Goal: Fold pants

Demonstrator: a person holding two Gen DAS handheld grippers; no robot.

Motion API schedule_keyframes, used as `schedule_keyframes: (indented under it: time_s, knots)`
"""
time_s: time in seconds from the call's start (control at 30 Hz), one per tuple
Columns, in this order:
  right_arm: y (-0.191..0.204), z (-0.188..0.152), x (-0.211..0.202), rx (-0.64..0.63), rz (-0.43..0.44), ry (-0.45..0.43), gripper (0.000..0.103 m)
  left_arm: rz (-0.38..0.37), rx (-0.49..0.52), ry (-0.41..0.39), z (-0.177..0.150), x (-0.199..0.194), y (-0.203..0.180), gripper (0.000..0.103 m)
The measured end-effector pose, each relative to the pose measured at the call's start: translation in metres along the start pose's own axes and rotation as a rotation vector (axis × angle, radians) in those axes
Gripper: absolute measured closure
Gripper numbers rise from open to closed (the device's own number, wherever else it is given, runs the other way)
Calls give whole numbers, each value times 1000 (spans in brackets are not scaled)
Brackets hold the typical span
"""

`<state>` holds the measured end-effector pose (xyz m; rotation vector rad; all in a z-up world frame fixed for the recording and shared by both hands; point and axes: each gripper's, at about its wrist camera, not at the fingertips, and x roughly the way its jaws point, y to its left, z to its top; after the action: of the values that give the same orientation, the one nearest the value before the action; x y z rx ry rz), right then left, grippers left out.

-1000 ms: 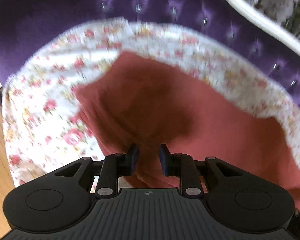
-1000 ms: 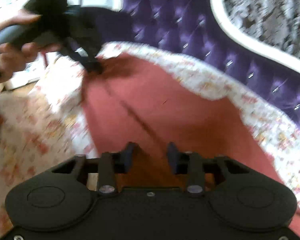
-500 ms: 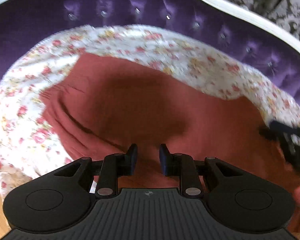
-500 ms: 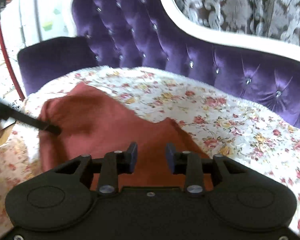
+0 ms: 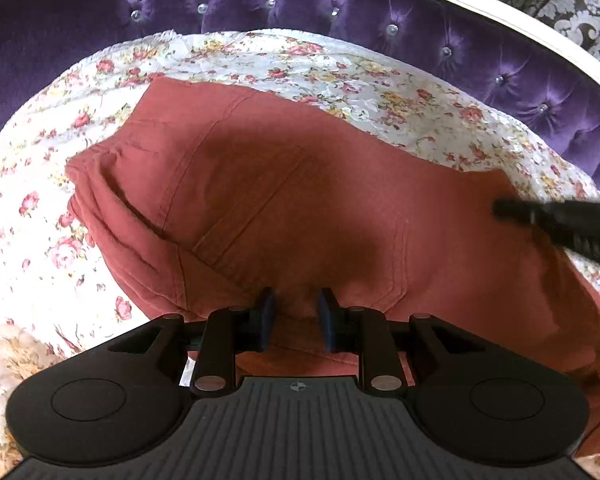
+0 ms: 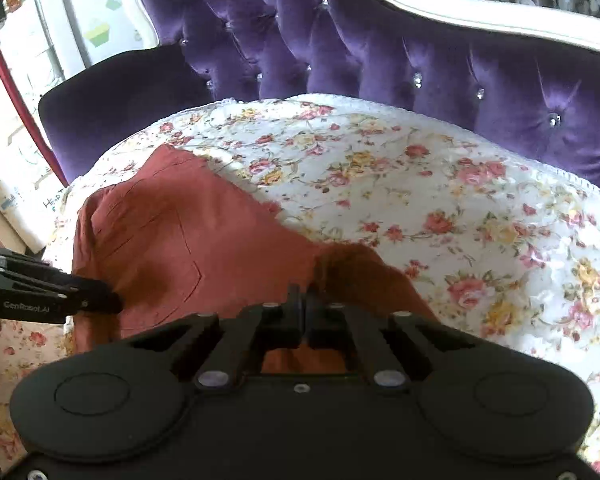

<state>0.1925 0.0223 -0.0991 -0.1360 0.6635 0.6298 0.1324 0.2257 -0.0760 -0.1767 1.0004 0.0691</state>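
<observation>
There is one pair of red pants, one floral bedspread, one purple tufted sofa, and two black claws, left claw and right claw.

We see a tufted purple velvet sofa with a white frame. A white rose-print quilted cover lies on its seat, and rust-red cotton pants lie on that.

Floral cover bare right of pants; sofa back walls far side.
</observation>
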Motion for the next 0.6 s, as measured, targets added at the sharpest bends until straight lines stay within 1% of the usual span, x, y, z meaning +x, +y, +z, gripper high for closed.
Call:
schedule_keyframes:
  time_s: [0.03,0.1,0.13,0.23,0.3,0.37,0.4,0.43,0.5,0.6]
  knots:
    - [-3,5,2,13,-47,-21,97,6,10,-9,0,-1,-2,79]
    - [-17,12,12,109,-36,-18,98,29,36,-19,-1,-1,-4,79]
    - [-20,13,19,127,-42,-8,99,45,47,-19,-2,1,-5,79]
    - [-20,6,39,118,-65,44,99,41,53,-21,-3,1,-2,79]
    - [-17,1,42,97,-80,36,97,57,63,-19,-2,-3,-3,79]
    - [-16,1,29,100,-91,10,87,75,68,-27,1,-10,-5,79]
    - [-16,0,17,108,-93,-19,75,76,72,-40,3,-15,-7,79]
    - [-16,1,3,113,-97,-48,73,71,78,-54,6,-21,-9,79]
    - [-14,-4,-30,107,-100,-98,73,50,85,-78,10,-30,-15,79]
    - [-6,-21,-72,82,-61,-112,73,26,105,-99,14,-35,-31,79]
